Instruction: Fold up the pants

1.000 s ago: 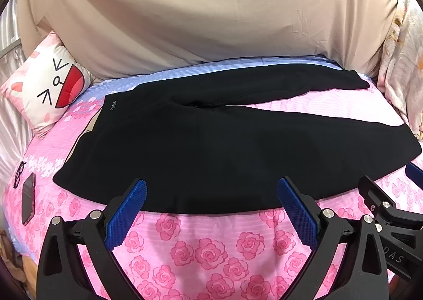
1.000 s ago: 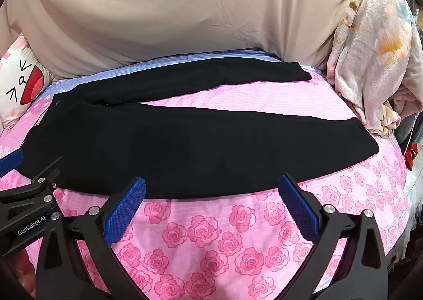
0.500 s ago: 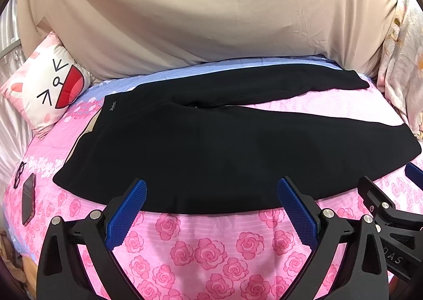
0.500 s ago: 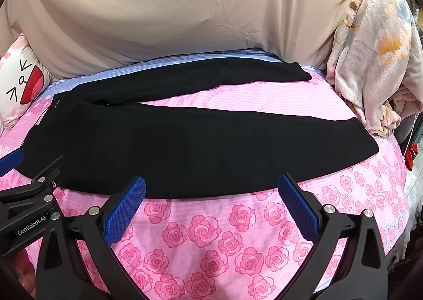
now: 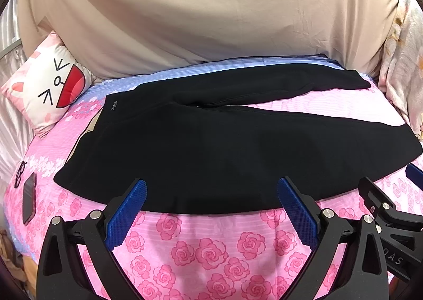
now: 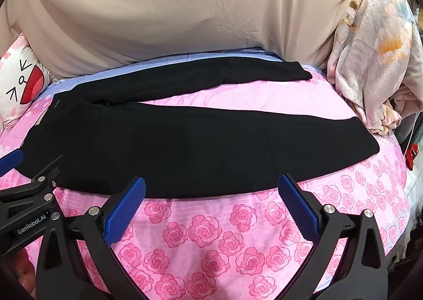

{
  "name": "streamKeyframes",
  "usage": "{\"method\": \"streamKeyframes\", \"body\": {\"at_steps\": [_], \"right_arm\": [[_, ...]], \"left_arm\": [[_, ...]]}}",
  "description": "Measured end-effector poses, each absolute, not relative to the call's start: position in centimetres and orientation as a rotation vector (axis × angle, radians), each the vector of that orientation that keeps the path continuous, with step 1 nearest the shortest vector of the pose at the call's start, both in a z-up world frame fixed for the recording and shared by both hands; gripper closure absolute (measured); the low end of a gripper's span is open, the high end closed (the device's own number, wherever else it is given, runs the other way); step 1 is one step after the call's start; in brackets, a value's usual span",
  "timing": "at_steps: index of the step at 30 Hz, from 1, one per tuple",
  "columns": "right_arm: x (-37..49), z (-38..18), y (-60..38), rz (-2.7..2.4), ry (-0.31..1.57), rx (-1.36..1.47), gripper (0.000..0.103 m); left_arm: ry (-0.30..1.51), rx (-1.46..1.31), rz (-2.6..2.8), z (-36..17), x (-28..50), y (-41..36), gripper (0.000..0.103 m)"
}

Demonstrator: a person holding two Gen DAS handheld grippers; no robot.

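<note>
Black pants (image 5: 211, 146) (image 6: 190, 146) lie flat on the pink rose bed sheet, waistband to the left, both legs spread toward the right with a strip of sheet between them. My left gripper (image 5: 211, 194) is open, its blue pads over the near hem of the front leg, empty. My right gripper (image 6: 211, 191) is open too, just above the same near edge, holding nothing. Each gripper shows at the edge of the other's view.
A cat-face pillow (image 5: 50, 88) leans at the far left. A phone (image 5: 28, 200) and glasses (image 5: 19, 174) lie on the left edge of the bed. A beige sheet (image 5: 211, 17) hangs behind. Crumpled floral bedding (image 6: 375, 56) is piled on the right.
</note>
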State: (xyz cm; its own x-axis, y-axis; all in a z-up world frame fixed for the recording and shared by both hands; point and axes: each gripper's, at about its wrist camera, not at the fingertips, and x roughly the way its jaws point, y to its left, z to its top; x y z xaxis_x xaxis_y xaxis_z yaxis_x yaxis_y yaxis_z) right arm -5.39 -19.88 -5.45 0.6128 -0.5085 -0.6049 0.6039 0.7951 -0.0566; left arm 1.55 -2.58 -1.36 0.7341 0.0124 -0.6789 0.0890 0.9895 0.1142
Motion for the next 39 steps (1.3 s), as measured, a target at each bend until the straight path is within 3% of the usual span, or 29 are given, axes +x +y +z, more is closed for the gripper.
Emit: {"method": "streamKeyframes", "body": {"at_steps": [28, 35, 39], "right_arm": [[-5.0, -5.3, -20.6, -0.602, 0.625, 0.172, 0.005], [-5.3, -2.3, -31.6, -0.361, 0.431, 0.419, 0.005], [-3.8, -0.6, -40.3, -0.516, 0.405, 0.369, 0.005]], "left_arm": [[0.749, 0.141, -0.071, -1.2, 2.6, -2.1, 0.006], [0.731, 0.013, -0.115, 0.1, 7.8, 2.5, 0.006], [0.688, -0.026, -0.047, 0.8, 12.0, 5.8, 0.006]]}}
